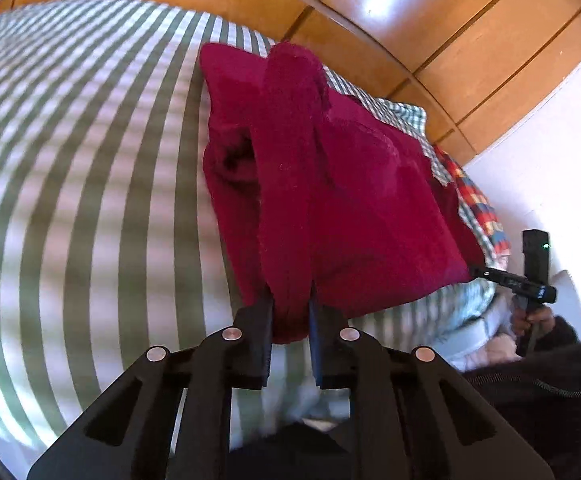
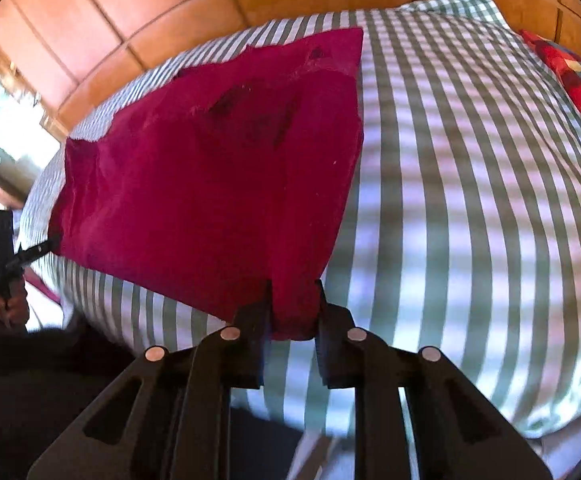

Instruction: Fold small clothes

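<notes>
One deep crimson fleecy garment [image 1: 330,184] lies rumpled on the green-and-white striped bedsheet [image 1: 70,184], its near edge lifted. The left gripper [image 1: 290,320] is clamped on one near corner, the right gripper [image 2: 292,312] on the other. One multicoloured checked cloth [image 1: 478,200] lies just right of it.

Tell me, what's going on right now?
Left tongs shut on red garment. Right tongs shut on another corner. Garment stretched over striped bed. Nothing in the way.
</notes>
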Motion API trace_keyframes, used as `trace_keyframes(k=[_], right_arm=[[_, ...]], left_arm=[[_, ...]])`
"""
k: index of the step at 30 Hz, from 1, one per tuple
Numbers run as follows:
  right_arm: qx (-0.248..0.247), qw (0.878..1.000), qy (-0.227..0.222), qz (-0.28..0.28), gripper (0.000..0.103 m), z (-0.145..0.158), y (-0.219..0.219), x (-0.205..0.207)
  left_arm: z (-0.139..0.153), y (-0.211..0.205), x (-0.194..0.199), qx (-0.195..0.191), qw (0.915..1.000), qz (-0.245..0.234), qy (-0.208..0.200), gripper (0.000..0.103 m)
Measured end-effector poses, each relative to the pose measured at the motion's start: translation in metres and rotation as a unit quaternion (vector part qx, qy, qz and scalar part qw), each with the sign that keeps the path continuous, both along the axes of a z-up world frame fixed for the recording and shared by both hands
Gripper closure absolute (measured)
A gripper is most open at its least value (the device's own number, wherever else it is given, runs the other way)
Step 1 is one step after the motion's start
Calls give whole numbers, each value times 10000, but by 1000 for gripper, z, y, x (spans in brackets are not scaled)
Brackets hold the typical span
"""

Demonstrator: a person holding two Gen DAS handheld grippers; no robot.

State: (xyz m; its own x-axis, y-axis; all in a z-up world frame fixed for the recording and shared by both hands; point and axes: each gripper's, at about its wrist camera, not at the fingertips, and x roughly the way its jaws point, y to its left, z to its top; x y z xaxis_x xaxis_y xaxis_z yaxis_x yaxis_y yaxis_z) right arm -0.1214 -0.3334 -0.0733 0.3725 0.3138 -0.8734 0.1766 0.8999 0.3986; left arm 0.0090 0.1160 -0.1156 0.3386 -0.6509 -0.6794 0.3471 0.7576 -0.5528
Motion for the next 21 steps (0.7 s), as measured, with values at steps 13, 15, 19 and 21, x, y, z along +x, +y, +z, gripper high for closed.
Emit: trace_keyframes(k=[13, 15, 19, 21], right_arm=[[-455, 9954, -397, -751, 40, 1, -33, 77], [-476, 9953, -348, -763, 45, -7, -34, 90], [-562, 9950, -433, -698, 89, -6, -28, 94], [-718, 9942, -568, -556, 93, 4, -22, 88]], left_arm=[[35, -2, 51, -462, 9965, 512, -471, 50], [33, -12, 63, -504, 9971, 420, -389, 50], [25, -27, 77, -314, 9984, 335, -336, 87], [29, -28, 71, -316, 9977, 258, -544, 94]])
